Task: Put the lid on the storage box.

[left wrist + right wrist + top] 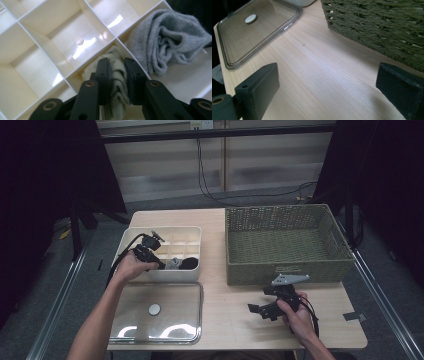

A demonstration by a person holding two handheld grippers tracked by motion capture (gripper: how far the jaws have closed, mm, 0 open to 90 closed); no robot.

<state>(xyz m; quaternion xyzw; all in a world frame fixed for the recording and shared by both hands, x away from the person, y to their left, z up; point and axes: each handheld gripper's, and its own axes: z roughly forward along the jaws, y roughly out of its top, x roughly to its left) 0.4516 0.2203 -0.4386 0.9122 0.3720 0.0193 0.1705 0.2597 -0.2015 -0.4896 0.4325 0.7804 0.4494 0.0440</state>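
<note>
Divided white box (62, 32): left tool (117, 72) clamps cream sock (117, 75).

black two-jaw left gripper (117, 71), brass-ringed screws; right gripper (263, 309) black, grey three-cornered plate, trailing cable.

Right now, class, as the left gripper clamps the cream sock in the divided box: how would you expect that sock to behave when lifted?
The cream sock looks like soft ribbed knit bunched between the left gripper jaws, so it will probably droop and unfold, not hold shape. It is likely light and grippy rather than slippery. It could brush the divider wall of the white box coming out.
</note>
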